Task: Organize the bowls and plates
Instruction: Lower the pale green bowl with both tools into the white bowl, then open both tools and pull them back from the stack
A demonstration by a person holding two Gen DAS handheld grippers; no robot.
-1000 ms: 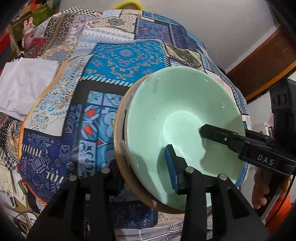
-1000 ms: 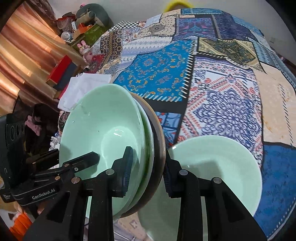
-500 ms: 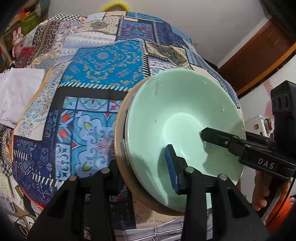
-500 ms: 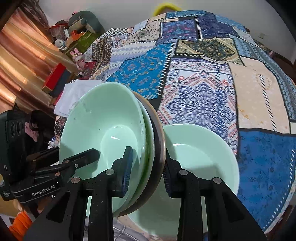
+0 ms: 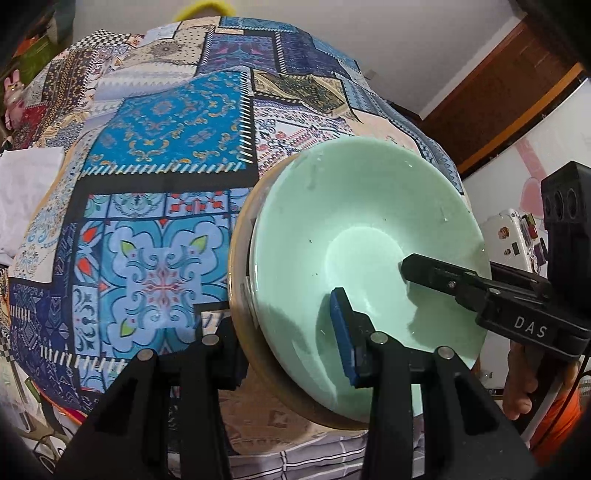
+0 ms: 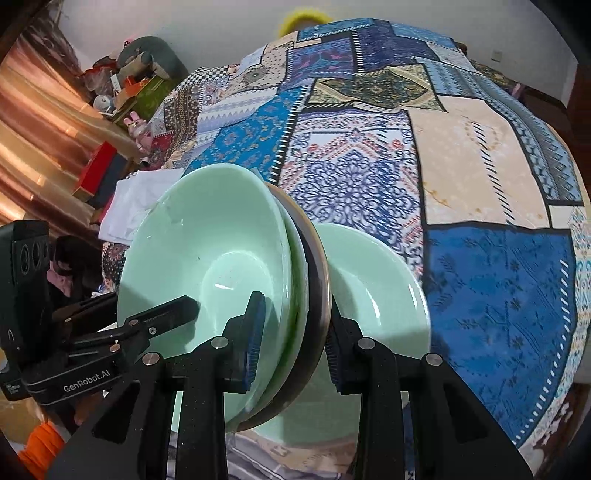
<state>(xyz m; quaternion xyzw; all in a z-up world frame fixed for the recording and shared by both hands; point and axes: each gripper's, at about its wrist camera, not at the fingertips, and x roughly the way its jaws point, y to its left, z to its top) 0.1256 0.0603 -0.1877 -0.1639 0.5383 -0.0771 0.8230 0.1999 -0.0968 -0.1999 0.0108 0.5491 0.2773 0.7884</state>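
Up close: left gripper (image 5: 280, 336) clamped on the near rim of a stack of dishes (image 5: 365, 273), one blue-padded finger (image 5: 341, 339) inside the top bowl, the other tucked behind the tan-rimmed dish at the back of the stack. Right gripper (image 6: 291, 343) pinching the same stack (image 6: 221, 291) from the opposite side, same deal: one pad (image 6: 255, 343) inside the mint green bowl, the other against the dark back of the outermost dish. Stack tilted up on edge, held off the surface between the two. Looks like two green bowls nested on a brown plate, though hard to count layers for sure with the fisheye warp.

Just behind the stack on the right-wrist view: another mint green bowl (image 6: 373, 288) sitting flat on the patchwork cloth (image 6: 491, 206), partly hidden by the held dishes.

Further off: folded white cloth (image 5: 26, 184) near the left edge, copper-coloured curtain (image 6: 44, 122), cluttered shelf with toys (image 6: 140, 77), something yellow (image 6: 303, 18) at the far end, white wall (image 5: 369, 33) behind
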